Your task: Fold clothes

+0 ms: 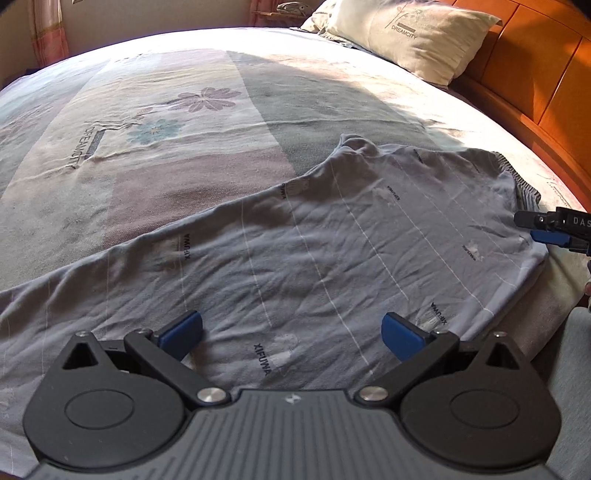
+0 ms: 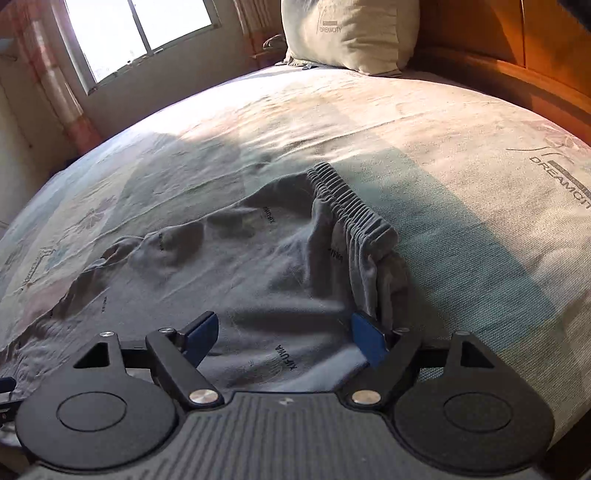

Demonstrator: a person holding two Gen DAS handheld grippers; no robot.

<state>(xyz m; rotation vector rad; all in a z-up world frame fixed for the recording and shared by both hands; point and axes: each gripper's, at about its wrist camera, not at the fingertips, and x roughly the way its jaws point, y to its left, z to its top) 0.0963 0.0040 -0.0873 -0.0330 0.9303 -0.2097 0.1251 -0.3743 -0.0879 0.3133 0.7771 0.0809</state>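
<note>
Nearest each camera, both grippers point down at a blue-grey garment [image 1: 332,236] spread on the bed [image 1: 155,122].

Left gripper [image 1: 291,330]: jaws stand wide apart above the cloth. Nothing lies gripped between the blue pads [image 1: 183,328]; the fabric below them is flat, with thin pale stripes and printed lettering.

Right gripper [image 2: 284,338]: jaws likewise spread wide, with no cloth pinched. Its right pad [image 2: 367,341] sits just beside a hanging fold near the waistband [image 2: 351,206]; whether it touches cannot be told.

View differences:
- Left wrist view shows the garment as one long, mostly smooth panel running from the lower left toward the waistband end at the right, where the right gripper's tip [image 1: 550,230] enters the frame at the garment's edge.
- Right wrist view shows the ribbed elastic waistband bunched and standing up, with rumpled folds to its left.

Farther back, a printed sheet covers the mattress. A pillow [image 2: 351,33] rests against the wooden headboard [image 1: 535,74]. Only the right wrist view shows the window [image 2: 140,33].
</note>
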